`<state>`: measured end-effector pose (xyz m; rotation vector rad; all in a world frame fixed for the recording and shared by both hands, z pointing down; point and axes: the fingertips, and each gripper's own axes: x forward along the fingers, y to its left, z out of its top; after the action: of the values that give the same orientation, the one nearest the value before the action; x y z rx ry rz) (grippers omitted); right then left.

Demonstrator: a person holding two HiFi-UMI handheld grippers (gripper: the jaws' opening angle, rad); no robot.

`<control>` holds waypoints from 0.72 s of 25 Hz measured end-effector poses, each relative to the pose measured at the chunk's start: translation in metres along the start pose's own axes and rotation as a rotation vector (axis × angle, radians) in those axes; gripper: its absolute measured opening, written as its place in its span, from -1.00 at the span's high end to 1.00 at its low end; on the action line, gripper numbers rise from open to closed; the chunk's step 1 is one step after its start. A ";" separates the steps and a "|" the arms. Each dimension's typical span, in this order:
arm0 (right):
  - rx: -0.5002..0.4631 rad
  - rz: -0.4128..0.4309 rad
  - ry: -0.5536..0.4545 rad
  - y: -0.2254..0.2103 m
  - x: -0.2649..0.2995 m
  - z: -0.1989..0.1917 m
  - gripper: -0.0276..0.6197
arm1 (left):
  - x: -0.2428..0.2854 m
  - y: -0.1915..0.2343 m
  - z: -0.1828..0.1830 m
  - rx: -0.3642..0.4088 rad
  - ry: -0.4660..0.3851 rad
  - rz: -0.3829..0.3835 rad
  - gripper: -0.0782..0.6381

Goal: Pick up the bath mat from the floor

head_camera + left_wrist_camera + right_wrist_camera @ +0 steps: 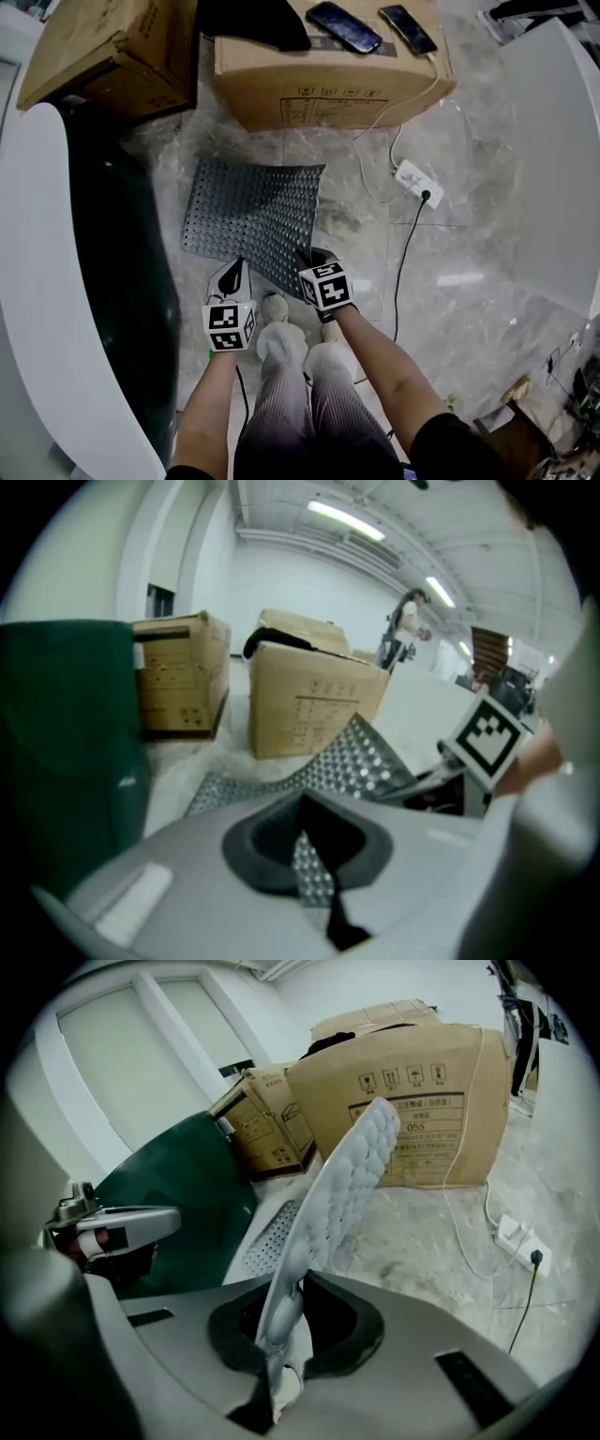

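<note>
A grey dotted bath mat [253, 214] lies on the marble floor, its near edge lifted. My left gripper [232, 281] is shut on the mat's near left corner; in the left gripper view a strip of the mat [312, 874] sits pinched between the jaws. My right gripper [314, 265] is shut on the near right corner. In the right gripper view the mat [333, 1206] rises from the jaws, its pale bumpy underside showing.
A large cardboard box [328, 80] with two phones [344, 26] on top stands beyond the mat, another box [108, 52] at far left. A white tub rim [37, 281] with a dark green inside runs along the left. A power strip [414, 183] and cable lie right.
</note>
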<state>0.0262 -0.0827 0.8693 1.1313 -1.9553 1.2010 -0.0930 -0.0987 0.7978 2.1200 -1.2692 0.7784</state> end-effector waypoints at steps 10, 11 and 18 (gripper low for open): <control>-0.062 0.031 -0.010 0.058 -0.065 0.072 0.87 | -0.072 0.027 0.064 -0.067 -0.019 0.069 0.77; -0.072 0.035 -0.012 0.063 -0.071 0.079 0.87 | -0.079 0.029 0.069 -0.079 -0.021 0.073 0.77; -0.127 0.059 -0.023 0.105 -0.112 0.116 0.87 | -0.126 0.039 0.114 -0.124 -0.068 0.099 0.77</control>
<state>-0.0170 -0.1221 0.6858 1.0336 -2.0637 1.0813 -0.1548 -0.1206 0.6362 2.0124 -1.4295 0.6550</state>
